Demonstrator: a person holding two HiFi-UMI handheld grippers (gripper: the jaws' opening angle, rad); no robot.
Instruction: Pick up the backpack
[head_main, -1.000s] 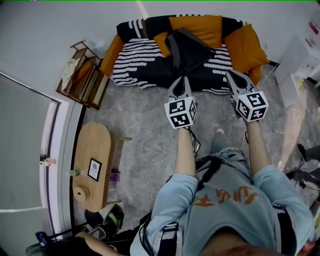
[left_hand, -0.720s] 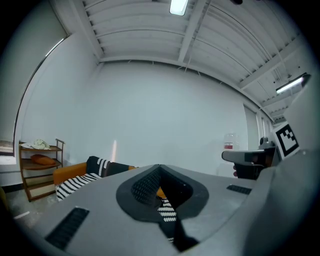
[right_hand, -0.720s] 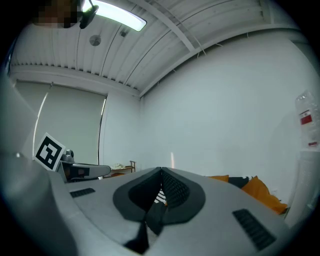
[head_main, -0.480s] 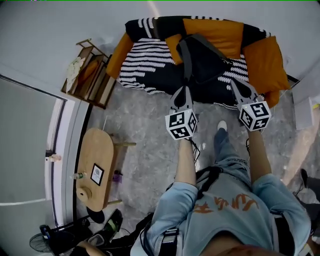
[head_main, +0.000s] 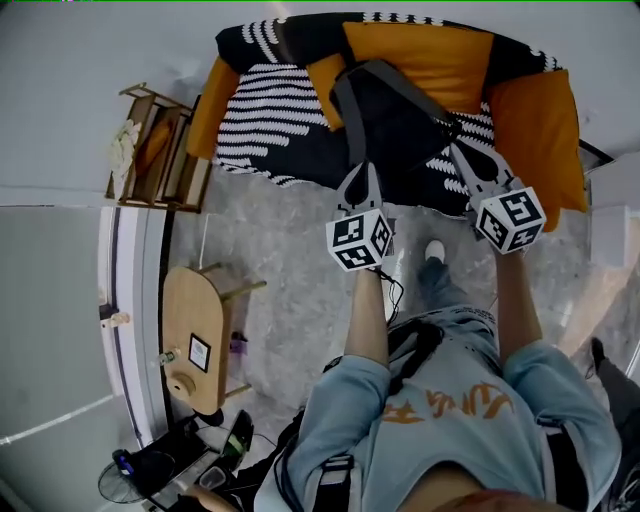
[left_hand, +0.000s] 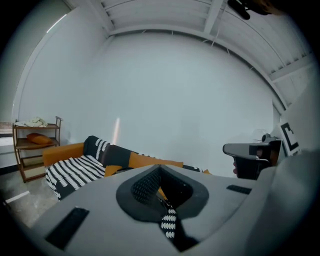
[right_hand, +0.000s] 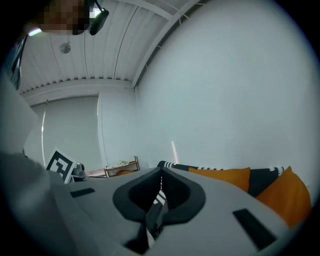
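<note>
Both arms stretch straight ahead, side by side, toward the striped sofa. On its seat, against the orange cushions, lies the black backpack. The left gripper and right gripper have their jaws pressed together, empty, flanking the backpack at the seat's front edge, with open floor beneath.

Striped sofa — backpack, orange cushions on it.

Striped sofa; wooden shelf beside it, perhaps holding cloth; oval table.
</note>
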